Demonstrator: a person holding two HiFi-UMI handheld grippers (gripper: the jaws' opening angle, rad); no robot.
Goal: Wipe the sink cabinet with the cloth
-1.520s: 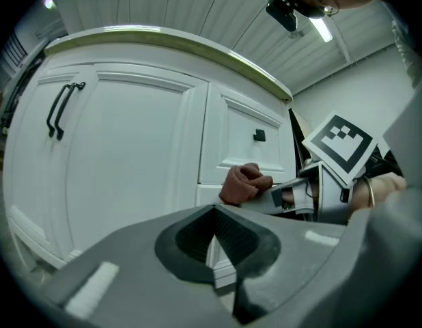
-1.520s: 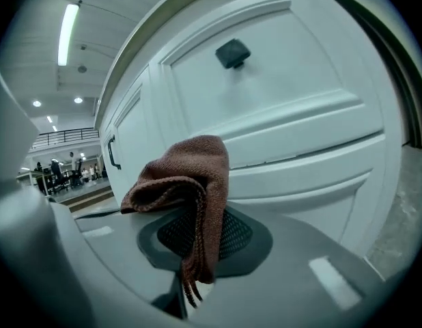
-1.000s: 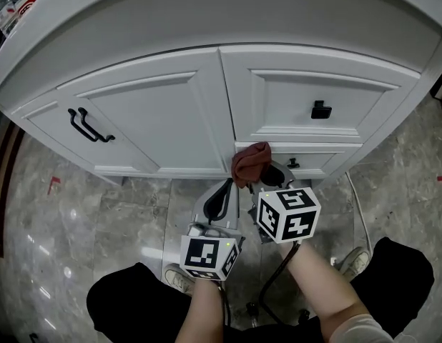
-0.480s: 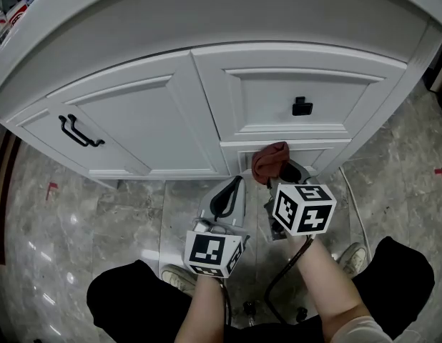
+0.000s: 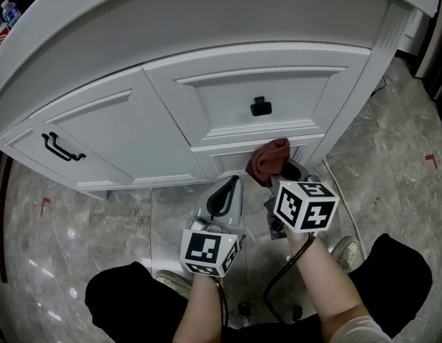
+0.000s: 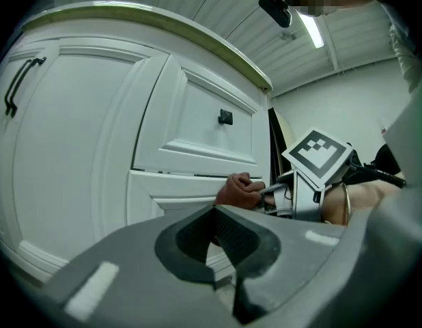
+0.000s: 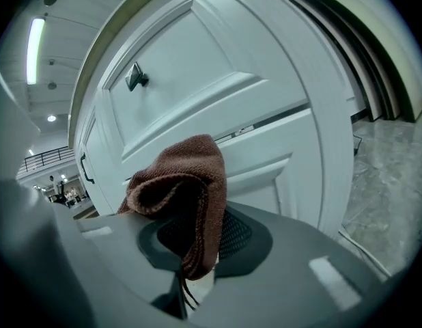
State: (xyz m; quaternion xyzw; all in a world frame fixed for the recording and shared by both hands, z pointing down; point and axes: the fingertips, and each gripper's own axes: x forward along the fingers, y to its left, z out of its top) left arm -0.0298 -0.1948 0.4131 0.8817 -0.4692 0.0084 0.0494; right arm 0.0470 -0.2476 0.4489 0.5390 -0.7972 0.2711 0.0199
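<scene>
The white sink cabinet (image 5: 135, 120) fills the upper head view, with a black-knobbed drawer (image 5: 261, 106) above a lower drawer. A brown-red cloth (image 5: 269, 159) is bunched against the lower drawer front, just below the gap between the two drawers. My right gripper (image 5: 278, 170) is shut on it; in the right gripper view the cloth (image 7: 180, 183) drapes over the jaws (image 7: 197, 251) close to the cabinet (image 7: 197, 80). My left gripper (image 5: 224, 191) hangs to the left of it, shut and holding nothing. The left gripper view shows its jaws (image 6: 214, 231), the cloth (image 6: 237, 190) and the right gripper (image 6: 293, 193) beyond.
A cabinet door with a black bar handle (image 5: 61, 147) stands to the left. Grey marble floor (image 5: 99, 220) lies below the cabinet. The person's shoe (image 5: 344, 250) and a cable (image 5: 278, 277) are near the bottom. Bottles (image 5: 1, 20) stand on the counter at the far left.
The right gripper has slid the cloth rightward along the lower drawer front, from the seam by the door to below the knob. The left gripper has kept beside it.
</scene>
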